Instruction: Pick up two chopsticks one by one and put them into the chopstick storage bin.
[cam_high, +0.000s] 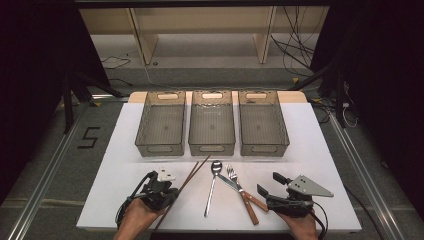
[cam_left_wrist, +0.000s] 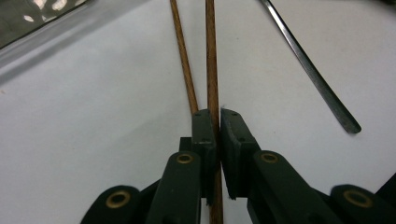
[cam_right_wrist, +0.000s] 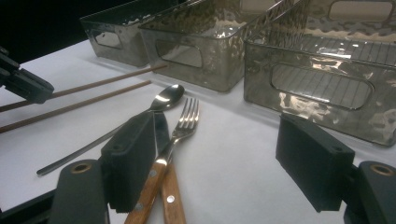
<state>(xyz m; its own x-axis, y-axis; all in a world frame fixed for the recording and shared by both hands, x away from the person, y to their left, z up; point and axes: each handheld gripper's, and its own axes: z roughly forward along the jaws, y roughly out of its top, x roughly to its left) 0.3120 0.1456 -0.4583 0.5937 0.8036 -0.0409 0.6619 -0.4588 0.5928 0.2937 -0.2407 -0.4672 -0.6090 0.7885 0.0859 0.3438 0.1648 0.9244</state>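
Two brown chopsticks (cam_high: 192, 175) lie slanted on the white table (cam_high: 325, 165). My left gripper (cam_high: 173, 193) sits at the front left, shut on one chopstick (cam_left_wrist: 211, 56) that runs between its pads (cam_left_wrist: 217, 114); the other chopstick (cam_left_wrist: 183, 56) passes just beside the left jaw. A spoon (cam_high: 214, 180), a knife (cam_high: 231, 184) and a fork (cam_high: 239, 186) with wooden handles lie at the front middle. My right gripper (cam_high: 270, 184) rests at the front right, open, its jaws wide apart (cam_right_wrist: 219, 140) with nothing between them, just right of the fork (cam_right_wrist: 187, 116).
Three clear grey bins (cam_high: 161, 148) (cam_high: 212, 148) (cam_high: 264, 148) stand in a row across the back of the table, with nothing in them. In the right gripper view the left gripper (cam_right_wrist: 23, 81) is at the far left. Cables lie on the floor beyond.
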